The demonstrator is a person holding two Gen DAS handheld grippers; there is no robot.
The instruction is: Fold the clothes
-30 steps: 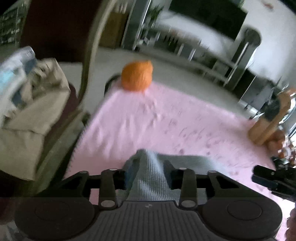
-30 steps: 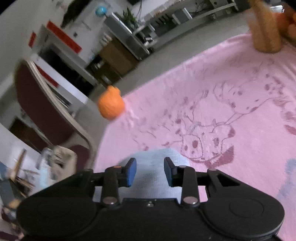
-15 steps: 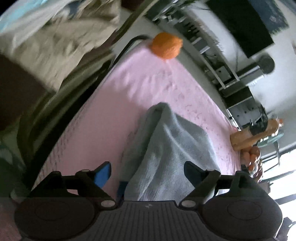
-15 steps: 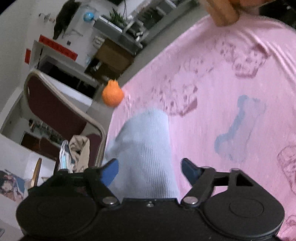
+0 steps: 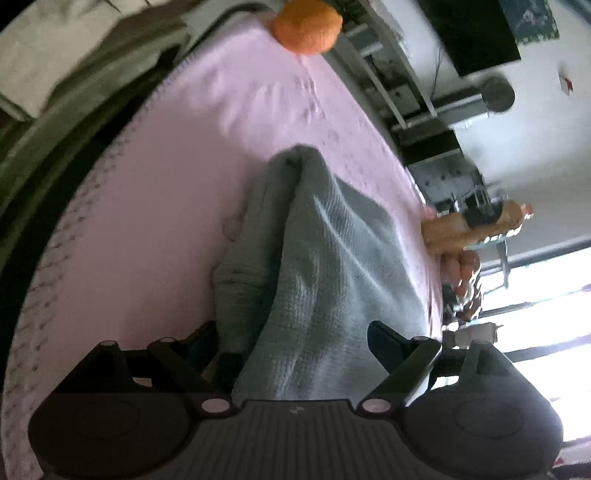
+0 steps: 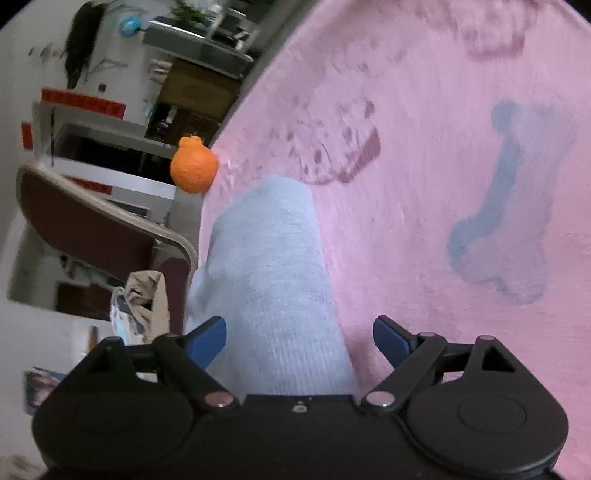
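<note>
A light blue-grey knitted garment [image 5: 332,258] lies as a long folded bundle on the pink blanket [image 5: 166,184]. My left gripper [image 5: 295,347] stands open just above its near end. The cloth lies between the fingers, and no pad presses on it. In the right wrist view the same garment [image 6: 273,258] stretches away over the blanket [image 6: 424,184]. My right gripper [image 6: 299,339] is over it with its jaws opening. Its blue pads stand wide apart on either side of the cloth and clear of it.
An orange plush ball [image 5: 306,26] [image 6: 194,170] sits at the blanket's far corner. Beside that edge stands a dark red chair [image 6: 85,225] with a heap of beige clothes [image 6: 147,295]. A tan stuffed toy [image 5: 469,229] lies at the far right edge.
Both grippers were shut on the garment and have opened and let it go. Both sank and rolled, and the garment now lies stretched out on the blanket.
</note>
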